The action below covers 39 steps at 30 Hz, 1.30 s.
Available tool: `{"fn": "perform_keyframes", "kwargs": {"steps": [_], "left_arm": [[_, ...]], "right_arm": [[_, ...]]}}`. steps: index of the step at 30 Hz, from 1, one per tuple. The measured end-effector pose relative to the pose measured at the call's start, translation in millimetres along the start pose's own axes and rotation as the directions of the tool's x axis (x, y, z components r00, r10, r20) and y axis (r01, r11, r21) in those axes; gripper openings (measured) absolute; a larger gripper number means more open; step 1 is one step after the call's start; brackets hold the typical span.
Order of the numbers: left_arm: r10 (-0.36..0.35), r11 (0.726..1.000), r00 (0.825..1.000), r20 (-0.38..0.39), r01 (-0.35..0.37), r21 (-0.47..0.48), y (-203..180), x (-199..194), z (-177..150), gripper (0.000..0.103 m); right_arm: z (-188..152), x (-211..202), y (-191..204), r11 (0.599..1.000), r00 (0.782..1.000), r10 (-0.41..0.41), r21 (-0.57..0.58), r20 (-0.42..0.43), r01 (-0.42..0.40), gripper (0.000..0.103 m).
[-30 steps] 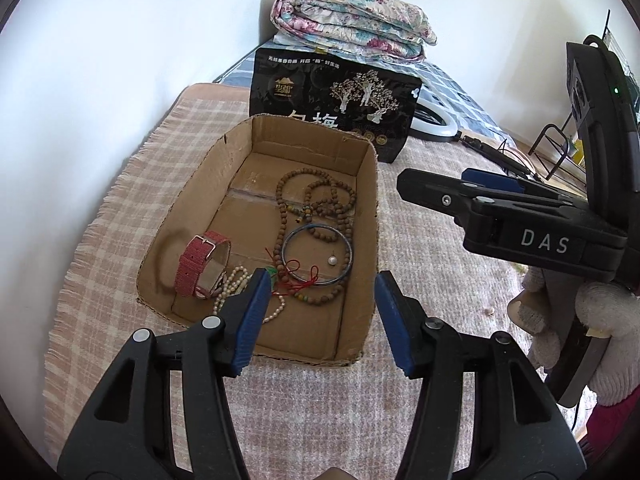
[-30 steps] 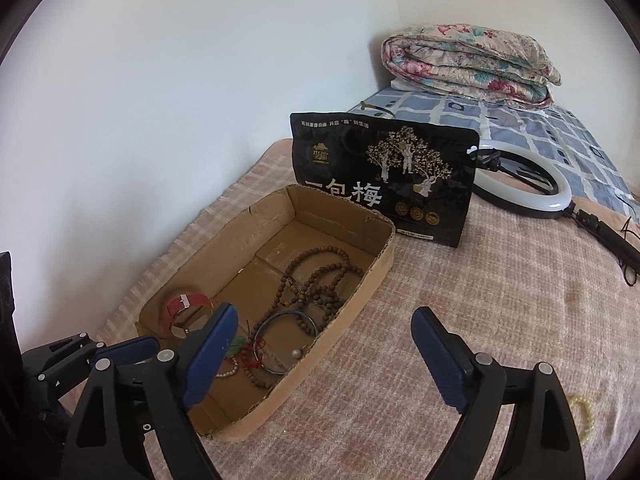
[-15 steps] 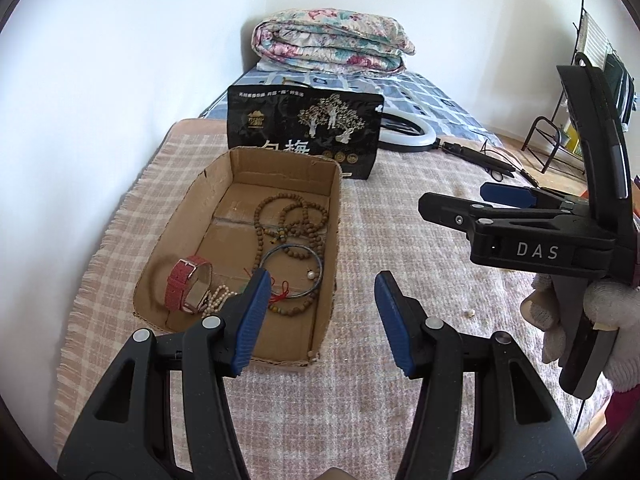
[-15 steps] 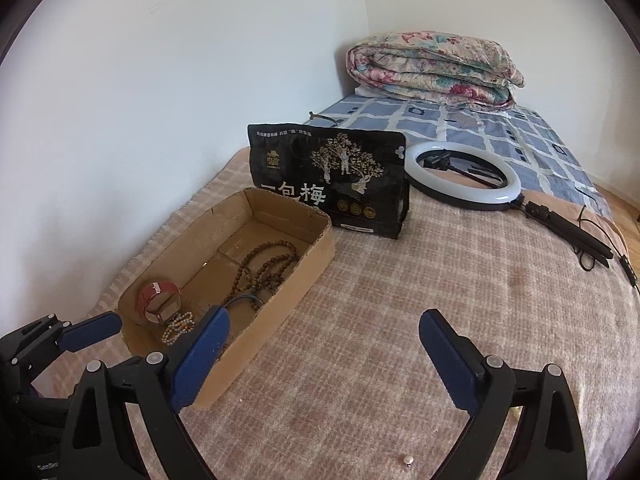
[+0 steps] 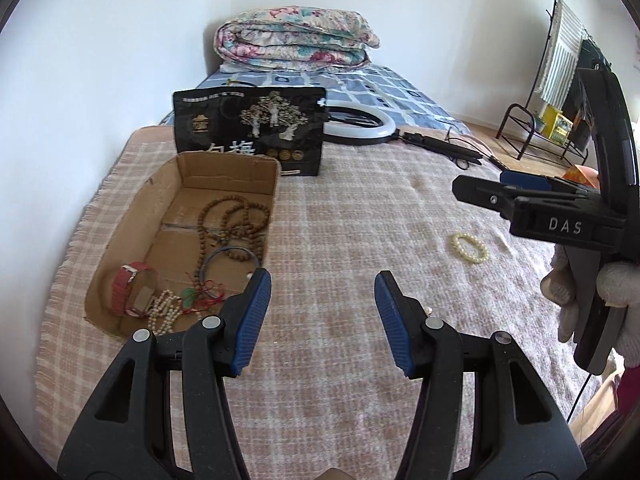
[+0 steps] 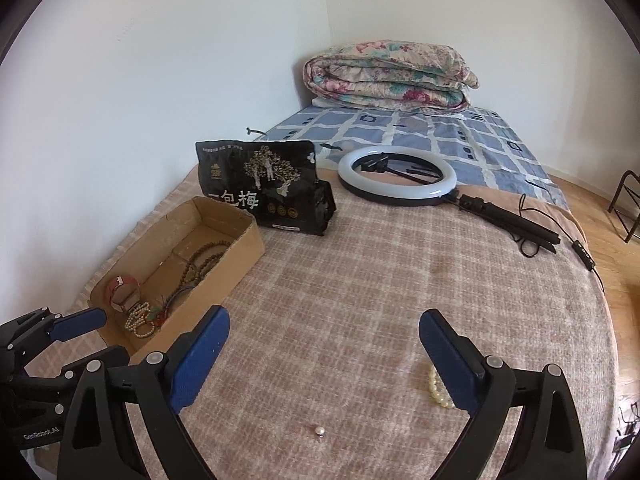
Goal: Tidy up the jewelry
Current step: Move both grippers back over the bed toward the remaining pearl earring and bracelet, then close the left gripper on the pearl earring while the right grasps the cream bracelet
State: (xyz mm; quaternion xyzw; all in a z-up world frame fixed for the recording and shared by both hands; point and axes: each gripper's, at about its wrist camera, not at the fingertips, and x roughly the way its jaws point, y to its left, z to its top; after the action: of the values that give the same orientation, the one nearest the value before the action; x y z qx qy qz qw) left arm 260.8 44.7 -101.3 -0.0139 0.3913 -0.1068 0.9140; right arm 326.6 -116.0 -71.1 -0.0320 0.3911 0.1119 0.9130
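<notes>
A shallow cardboard box (image 5: 132,216) (image 6: 240,252) lies on the checked blanket by the wall. It holds brown bead strings (image 5: 236,216), a dark bangle (image 5: 228,260), a red watch (image 5: 124,292) (image 6: 122,292) and pale beads (image 5: 164,312). A cream bead bracelet (image 5: 470,247) (image 6: 438,392) lies loose on the blanket at the right, partly behind my right finger. A small pearl (image 6: 319,431) lies near it. My left gripper (image 5: 322,316) is open and empty above the blanket beside the box. My right gripper (image 6: 324,356) is open and empty; it also shows in the left wrist view (image 5: 520,196).
A black printed pouch (image 5: 250,130) (image 6: 264,184) stands behind the box. A ring light (image 6: 396,176) with its stand and cable lies farther back. A folded floral quilt (image 6: 388,76) sits at the wall. A metal rack (image 5: 552,120) stands beyond the bed's right edge.
Both grippers have pulled back and to the right from the box. The cream bracelet and the pearl have come into view. Both stay open.
</notes>
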Motion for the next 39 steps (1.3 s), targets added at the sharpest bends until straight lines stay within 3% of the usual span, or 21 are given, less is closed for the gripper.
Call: {"fn": "perform_keyframes", "kwargs": {"steps": [11, 22, 33, 39], "left_arm": [[-0.065, 0.996, 0.997, -0.052, 0.068, 0.058, -47.6, 27.3, -5.2, 0.055], [-0.105, 0.987, 0.987, -0.123, 0.119, 0.111, -84.5, 58.9, -20.7, 0.055], [-0.128, 0.975, 0.972, -0.198, 0.16, 0.152, -105.2, 87.3, -36.7, 0.041], [-0.135, 0.97, 0.963, -0.234, 0.177, 0.168, -113.7, 102.2, -43.3, 0.034]], "right_arm": [[-15.3, -7.1, -76.3, 0.992, 0.995, -0.089, 0.083, -0.038, 0.092, 0.097], [-44.2, 13.5, -129.6, 0.981, 0.989, -0.098, 0.154, -0.11, 0.114, 0.097], [-60.1, 41.6, -153.6, 0.974, 0.979, -0.074, 0.197, -0.19, 0.112, 0.097], [-71.0, 57.5, -157.8, 0.977, 0.97, -0.05, 0.192, -0.239, 0.098, 0.08]]}}
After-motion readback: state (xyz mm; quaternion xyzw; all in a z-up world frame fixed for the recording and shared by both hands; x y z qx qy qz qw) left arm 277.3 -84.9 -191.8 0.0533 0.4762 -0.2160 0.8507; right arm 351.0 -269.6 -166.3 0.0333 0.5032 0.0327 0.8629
